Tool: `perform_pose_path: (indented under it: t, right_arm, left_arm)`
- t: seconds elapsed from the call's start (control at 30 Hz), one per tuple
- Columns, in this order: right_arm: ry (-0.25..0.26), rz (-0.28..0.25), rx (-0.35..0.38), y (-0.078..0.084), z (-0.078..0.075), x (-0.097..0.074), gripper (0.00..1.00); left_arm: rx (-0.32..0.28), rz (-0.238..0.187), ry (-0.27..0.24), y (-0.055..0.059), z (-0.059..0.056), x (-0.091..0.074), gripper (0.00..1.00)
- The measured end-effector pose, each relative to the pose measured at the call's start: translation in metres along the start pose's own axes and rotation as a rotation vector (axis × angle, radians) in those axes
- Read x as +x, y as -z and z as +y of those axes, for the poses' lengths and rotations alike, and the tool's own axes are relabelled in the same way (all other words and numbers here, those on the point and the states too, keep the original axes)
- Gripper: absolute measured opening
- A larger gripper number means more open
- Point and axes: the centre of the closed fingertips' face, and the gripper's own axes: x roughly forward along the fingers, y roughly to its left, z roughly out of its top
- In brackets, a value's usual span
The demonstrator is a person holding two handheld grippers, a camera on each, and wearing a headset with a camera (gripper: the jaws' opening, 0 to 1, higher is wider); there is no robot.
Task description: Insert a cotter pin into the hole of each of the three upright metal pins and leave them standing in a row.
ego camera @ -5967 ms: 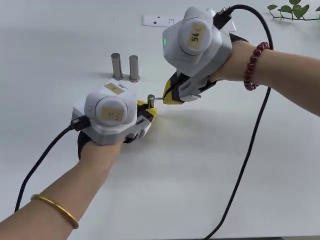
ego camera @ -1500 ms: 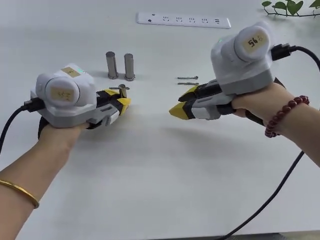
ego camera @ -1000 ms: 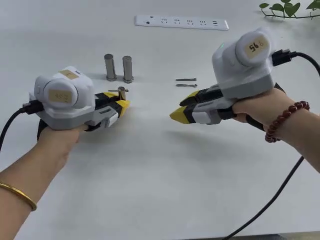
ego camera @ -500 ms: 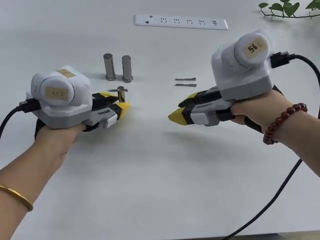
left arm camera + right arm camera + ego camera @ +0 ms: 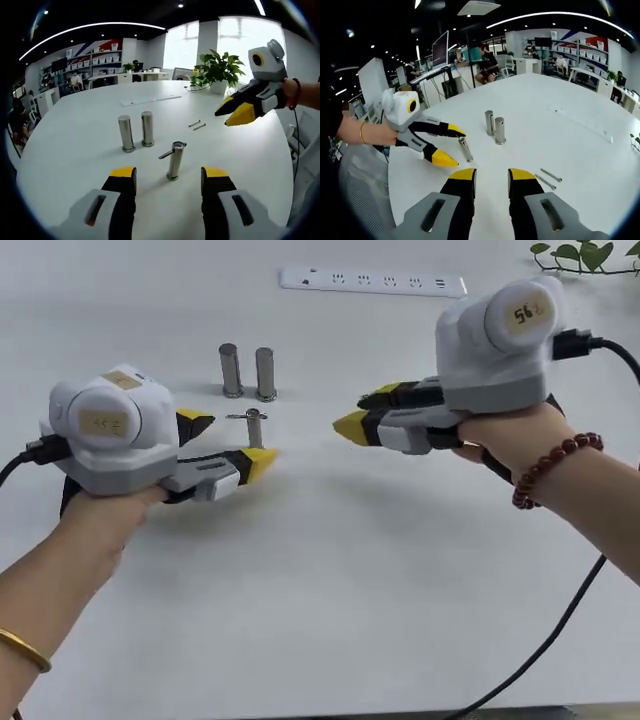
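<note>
Just ahead of the left gripper's wide-spread, empty jaws, a pin stands on the table with a cotter pin through its top. Two bare pins stand side by side just beyond. Spare cotters lie farther right. The right gripper hangs with its jaws slightly parted and empty; its label reads roughly "56".

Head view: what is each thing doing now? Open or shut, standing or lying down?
Fitted pin: upright, cotter pin through its hole.
Left gripper: open, a jaw on each side of the fitted pin, not touching it.
Right gripper: slightly open, empty.
Two bare pins: upright, side by side, no cotter pins.
Two loose cotter pins: lying flat on the table.
</note>
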Motion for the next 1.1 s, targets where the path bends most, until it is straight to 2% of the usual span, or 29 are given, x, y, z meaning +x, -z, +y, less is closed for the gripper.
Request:
perform_pose_path:
  t: [0.13,0.17,0.23,0.63,0.93,1.1]
  right_arm:
    - [0.01,-0.044,-0.005,-0.012,-0.005,0.009,0.21]
    - [0.024,-0.057,-0.027,-0.016,-0.01,0.014,0.21]
    - [0.02,-0.071,-0.041,-0.02,-0.012,0.022,0.22]
    - [-0.008,-0.105,-0.083,-0.037,-0.014,0.065,0.29]
    - [-0.034,-0.134,-0.055,-0.046,-0.012,0.091,0.28]
    - [-0.028,-0.132,-0.029,-0.049,-0.023,0.104,0.26]
  left_arm:
    - [-0.006,-0.016,-0.004,-0.004,-0.003,-0.005,0.56]
    - [-0.007,-0.023,-0.003,-0.006,-0.005,-0.006,0.57]
    - [-0.007,-0.032,-0.001,-0.009,-0.007,-0.009,0.59]
    - [-0.007,-0.03,0.004,-0.016,-0.013,-0.031,0.69]
    - [-0.03,-0.043,0.001,-0.018,-0.012,-0.041,0.74]
    - [-0.037,-0.023,0.006,-0.012,-0.014,-0.046,0.79]
